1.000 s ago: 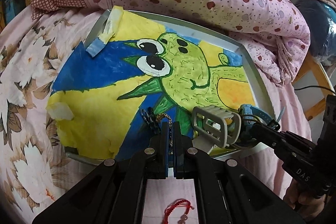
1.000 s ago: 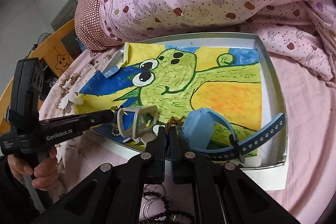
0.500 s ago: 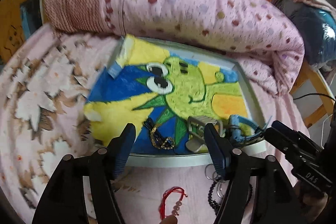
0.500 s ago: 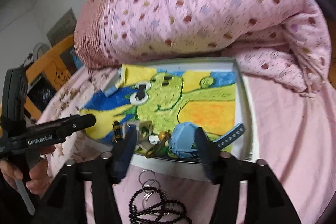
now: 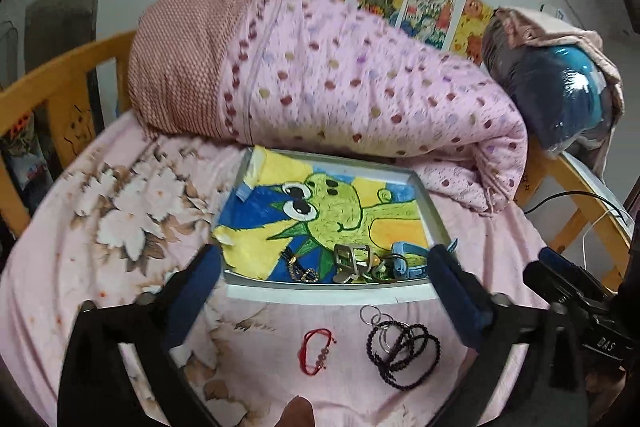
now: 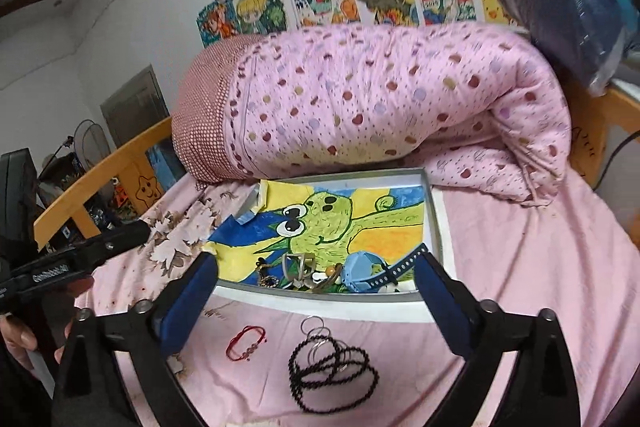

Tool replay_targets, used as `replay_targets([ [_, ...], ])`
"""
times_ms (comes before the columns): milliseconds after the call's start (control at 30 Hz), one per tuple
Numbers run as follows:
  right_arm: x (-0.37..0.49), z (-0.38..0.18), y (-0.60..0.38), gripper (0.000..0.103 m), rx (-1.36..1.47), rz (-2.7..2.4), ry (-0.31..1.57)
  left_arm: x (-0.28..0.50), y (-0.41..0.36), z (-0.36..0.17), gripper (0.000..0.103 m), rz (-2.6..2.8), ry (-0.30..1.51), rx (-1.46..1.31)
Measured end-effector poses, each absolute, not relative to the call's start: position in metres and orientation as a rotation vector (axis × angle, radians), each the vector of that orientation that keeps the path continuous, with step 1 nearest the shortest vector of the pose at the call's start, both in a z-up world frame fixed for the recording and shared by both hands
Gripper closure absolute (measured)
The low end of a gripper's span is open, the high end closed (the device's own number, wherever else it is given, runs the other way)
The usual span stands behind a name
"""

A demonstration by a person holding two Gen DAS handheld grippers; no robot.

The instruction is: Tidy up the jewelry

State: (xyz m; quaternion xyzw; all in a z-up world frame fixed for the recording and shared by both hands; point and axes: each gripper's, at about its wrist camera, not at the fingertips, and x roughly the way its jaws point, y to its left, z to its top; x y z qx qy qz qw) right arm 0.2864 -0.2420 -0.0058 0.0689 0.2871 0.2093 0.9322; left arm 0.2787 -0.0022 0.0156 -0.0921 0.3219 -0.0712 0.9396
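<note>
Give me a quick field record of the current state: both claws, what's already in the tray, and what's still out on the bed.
left claw: open, holding nothing
right claw: open, holding nothing
tray: shallow grey-rimmed tray lined with a green cartoon drawing, on the bed
in tray, near edge: dark cord necklace with gold chain, grey plastic watch band, light blue strap watch
outside tray, on the pink sheet: red string bracelet, black bead strand tangled with thin silver rings

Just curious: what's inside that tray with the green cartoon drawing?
The tray holds the drawing, a dark chain, a grey watch and a blue watch, tangled near its front edge. Anything beneath the drawing is hidden.
</note>
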Motion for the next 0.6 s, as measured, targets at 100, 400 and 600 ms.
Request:
replay_targets([
  [100, 0.259, 0.004, -0.245, 0.0, 0.119, 0.418, 0.55, 0.257, -0.001, 0.028, 0.002, -0.146, 0.612, -0.168],
  [400, 0.197, 0.02, -0.257, 0.0, 0.139, 0.395, 0.514, 0.195, 0.003, 0.053, 0.002, -0.154, 0.52, -0.129],
  [600, 0.168, 0.02, -0.26, 0.0, 0.151, 0.377, 0.533, 0.159, 0.003, 0.053, 0.002, -0.154, 0.504, -0.105],
])
